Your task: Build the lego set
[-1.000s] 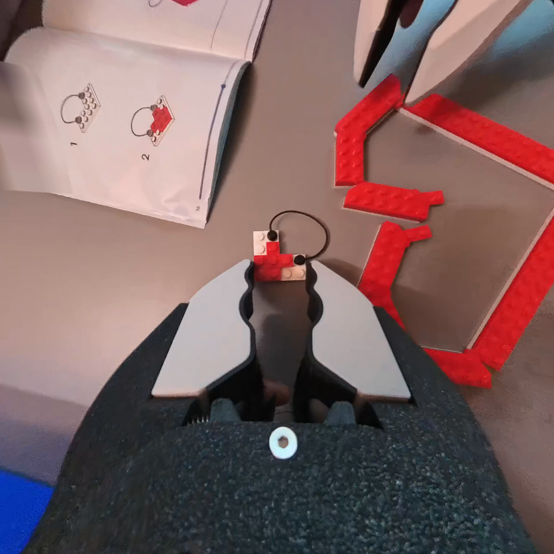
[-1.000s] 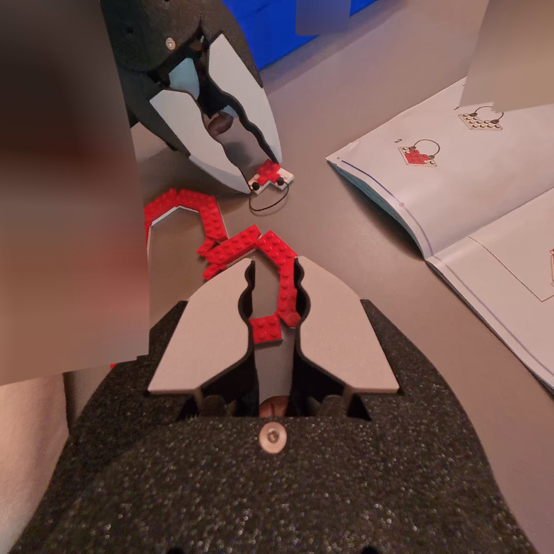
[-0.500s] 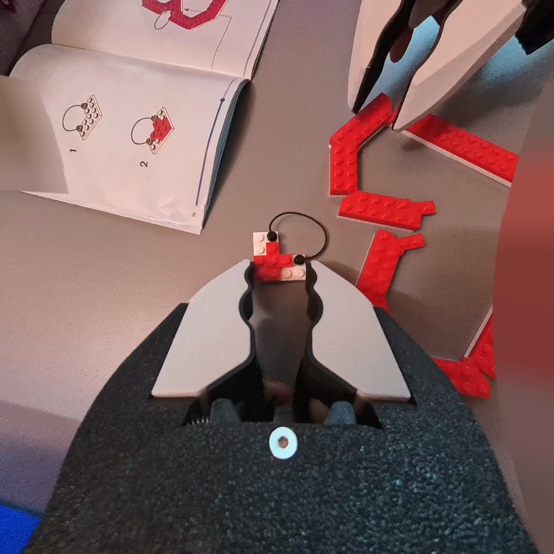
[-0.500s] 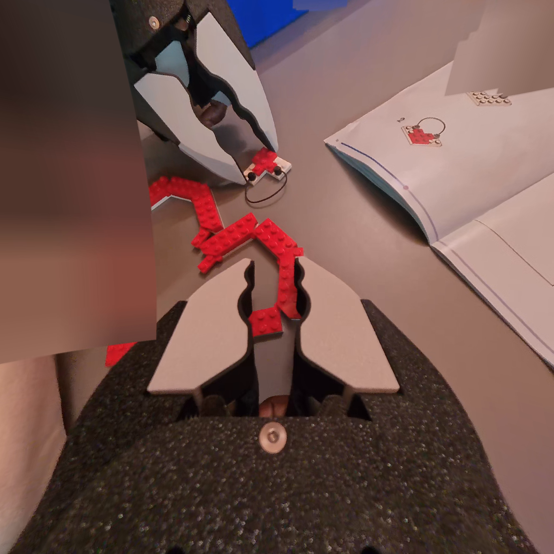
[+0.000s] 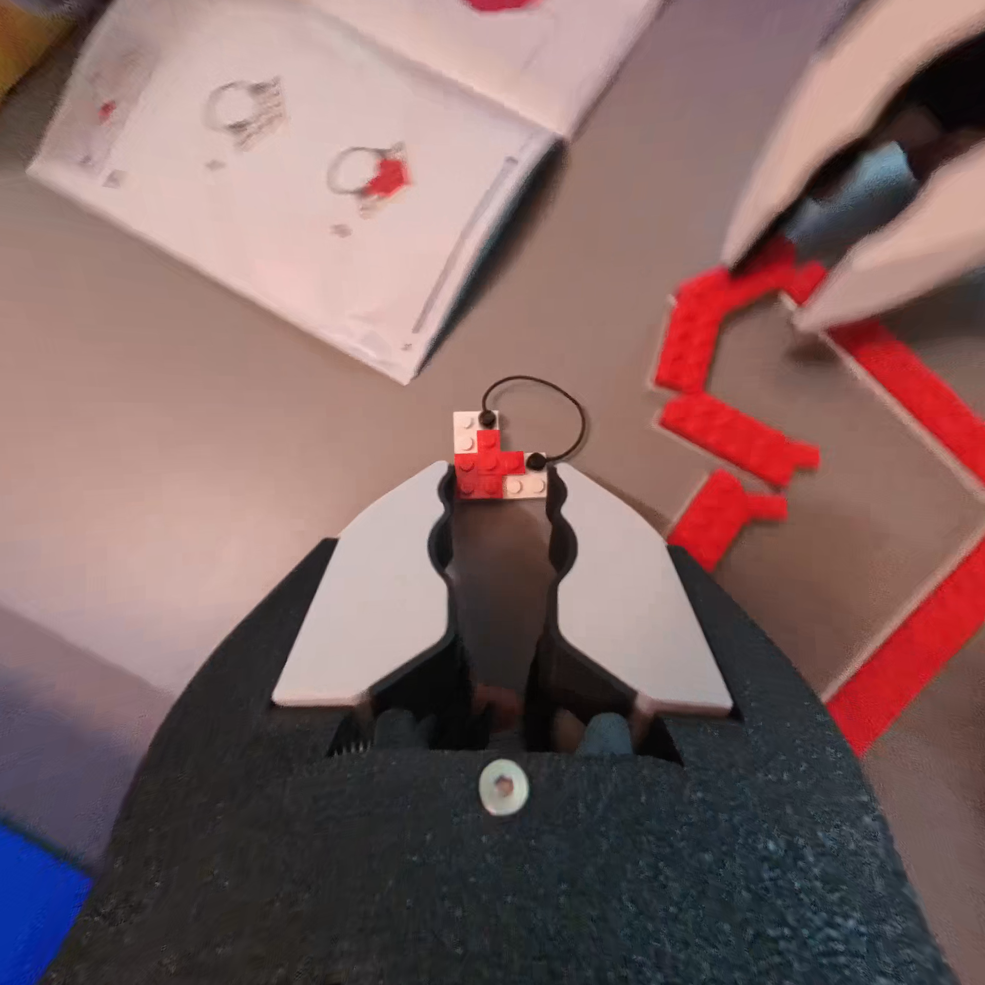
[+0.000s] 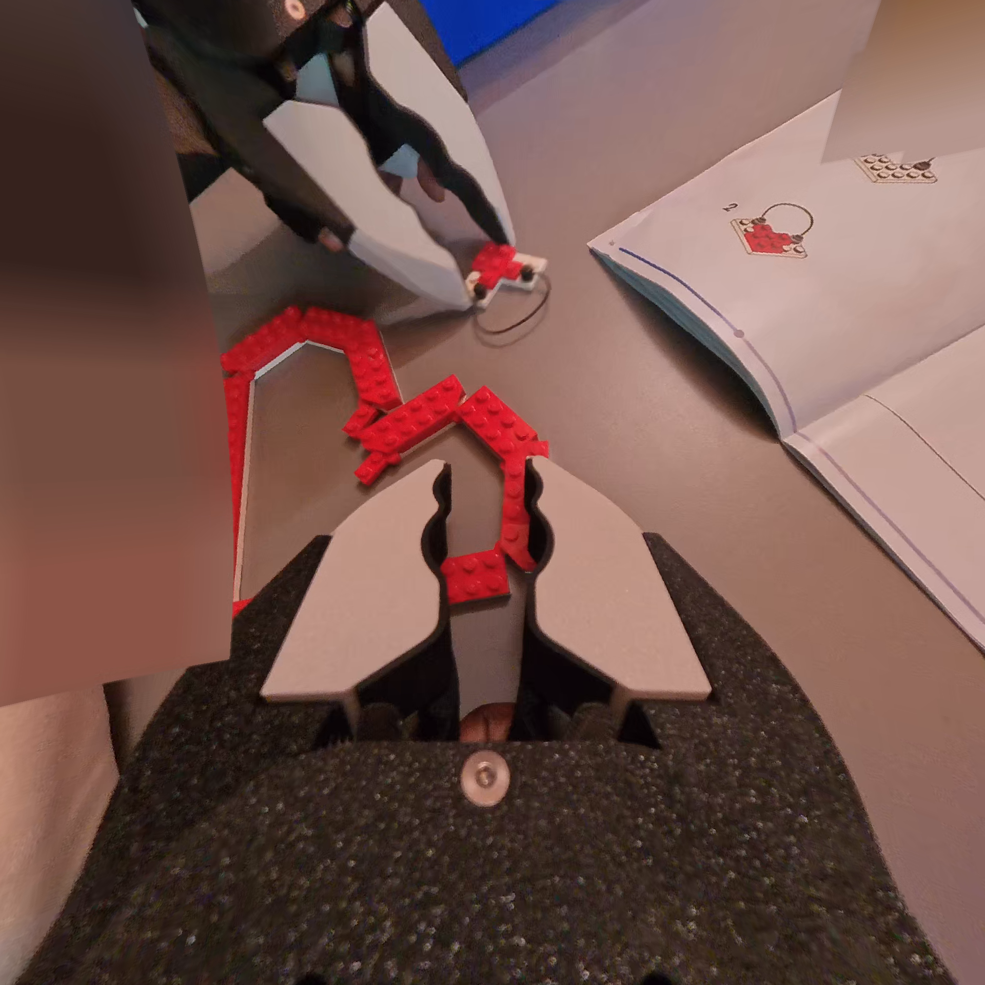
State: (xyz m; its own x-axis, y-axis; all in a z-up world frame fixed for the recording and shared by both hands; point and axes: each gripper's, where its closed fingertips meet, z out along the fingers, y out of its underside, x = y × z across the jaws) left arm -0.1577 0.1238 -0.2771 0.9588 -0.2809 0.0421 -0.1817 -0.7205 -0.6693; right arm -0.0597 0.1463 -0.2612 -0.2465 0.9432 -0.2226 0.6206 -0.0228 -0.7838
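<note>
My left gripper (image 5: 501,471) is shut on a small white plate (image 5: 525,486) that carries red bricks and a thin black loop (image 5: 578,421). It holds the plate low over the grey table. The same plate shows in the right wrist view (image 6: 503,266), between the left gripper's tips (image 6: 487,269). My right gripper (image 6: 487,469) is closed on one corner of a large red frame (image 6: 474,575) of flat plates that lies on the table. In the left wrist view this frame (image 5: 687,341) is at the right, with the right gripper (image 5: 773,293) on its far corner.
An open instruction booklet (image 5: 320,176) lies at the far left of the left wrist view and on the right of the right wrist view (image 6: 799,298). A blue object (image 5: 32,906) is by the near left edge. Bent frame segments (image 6: 410,421) lie between the grippers. Across from one pair of fingers to the other is roughly 11 cm.
The left wrist view has swung and is blurred; booklet and frame have shifted in it. The two grippers stand closer together. Each keeps its hold.
</note>
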